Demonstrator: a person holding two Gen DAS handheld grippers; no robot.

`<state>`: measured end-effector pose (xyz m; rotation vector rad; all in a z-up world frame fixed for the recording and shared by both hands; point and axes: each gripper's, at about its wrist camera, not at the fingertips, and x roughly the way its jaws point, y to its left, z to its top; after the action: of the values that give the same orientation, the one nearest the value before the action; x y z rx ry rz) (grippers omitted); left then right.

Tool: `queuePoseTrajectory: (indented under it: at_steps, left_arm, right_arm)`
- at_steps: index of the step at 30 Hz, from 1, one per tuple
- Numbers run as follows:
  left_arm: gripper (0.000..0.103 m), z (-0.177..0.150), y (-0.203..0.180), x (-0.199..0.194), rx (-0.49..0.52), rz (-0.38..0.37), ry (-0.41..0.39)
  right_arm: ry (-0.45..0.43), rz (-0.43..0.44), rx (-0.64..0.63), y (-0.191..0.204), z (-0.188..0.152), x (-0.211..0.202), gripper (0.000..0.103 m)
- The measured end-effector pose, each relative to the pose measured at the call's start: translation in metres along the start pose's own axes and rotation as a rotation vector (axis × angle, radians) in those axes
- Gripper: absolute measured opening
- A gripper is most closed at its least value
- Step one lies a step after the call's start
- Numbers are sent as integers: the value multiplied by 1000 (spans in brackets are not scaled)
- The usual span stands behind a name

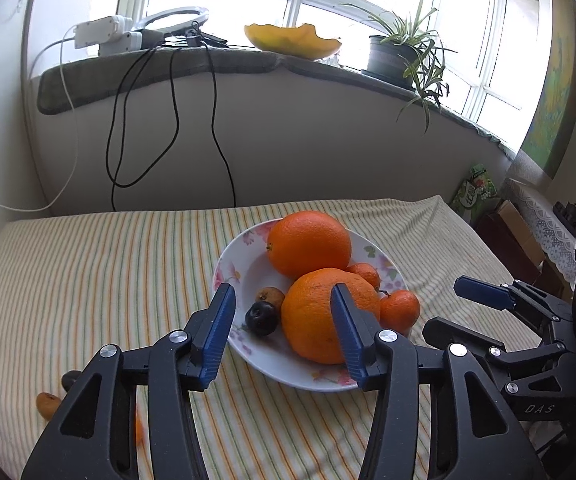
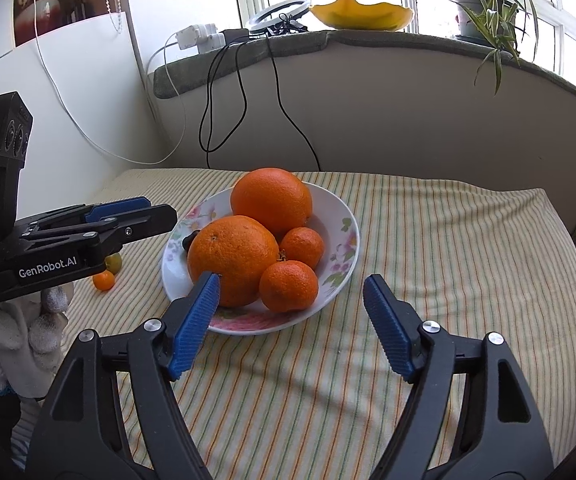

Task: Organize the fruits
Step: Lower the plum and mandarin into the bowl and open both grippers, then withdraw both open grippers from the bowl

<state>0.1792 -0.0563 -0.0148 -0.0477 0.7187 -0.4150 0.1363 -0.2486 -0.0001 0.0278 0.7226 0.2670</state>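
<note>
A floral white plate (image 1: 224, 264) (image 2: 343, 216) on the striped cloth holds two big oranges (image 1: 309, 242) (image 2: 234, 258), two mandarins (image 2: 288, 286), a dark plum (image 1: 262, 317) and a small brown fruit (image 1: 270, 296). My left gripper (image 1: 283, 292) hovers open at the plate's near rim, with nothing between its pads. My right gripper (image 2: 291, 280) stands open in front of the plate, its fingers wide on either side of the nearest mandarin and apart from it. On the cloth left of the plate lie a small orange fruit (image 2: 104, 280) and a greenish one (image 2: 114, 263).
A gloved hand (image 2: 20, 332) holds the left gripper (image 2: 148, 216). The sill behind carries a yellow bowl (image 1: 291, 40), a potted plant (image 1: 395, 56), a ring light (image 2: 280, 14) and plugs with hanging cables (image 1: 128, 120). A few small fruits (image 1: 48, 402) lie by the cloth's left edge.
</note>
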Motion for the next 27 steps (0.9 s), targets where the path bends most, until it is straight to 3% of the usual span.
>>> queuePoseTrajectory:
  at_steps: [27]
  left_arm:
    - [49,-7,2,-50,1,14,-68]
  right_arm:
    - [-29,29,-38,39,0,-29,80]
